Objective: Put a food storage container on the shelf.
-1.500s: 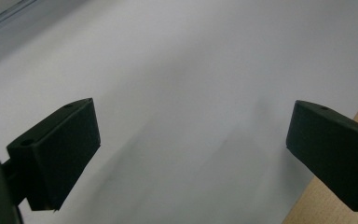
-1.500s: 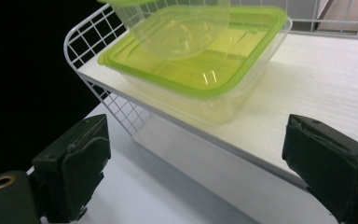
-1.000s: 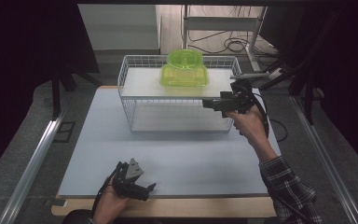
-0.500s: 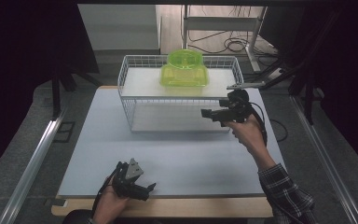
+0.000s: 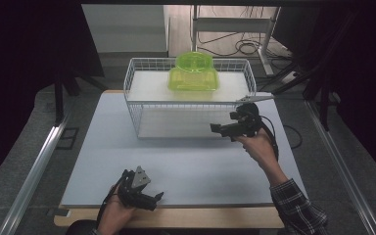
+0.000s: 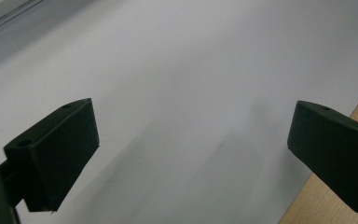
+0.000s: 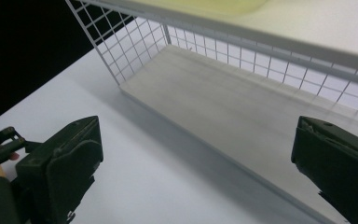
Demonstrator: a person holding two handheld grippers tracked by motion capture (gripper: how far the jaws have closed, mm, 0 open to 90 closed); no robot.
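Note:
A translucent green container sits on the top shelf of a white wire rack at the back of the table. My right gripper hovers in front of the rack's right end, pointing left, level with the lower shelf. Its jaws have just been opening; they stand open with nothing between them. My left gripper rests low near the table's front edge, open over the bare white surface.
The white tabletop stretches between the rack and the wooden front edge. Dark curtains hang on both sides. A metal rail runs along the floor at the left, and cables lie behind the table.
My right gripper has come down and toward the front, from beside the rack's top shelf to the level of the lower shelf. The left hand has stayed put.

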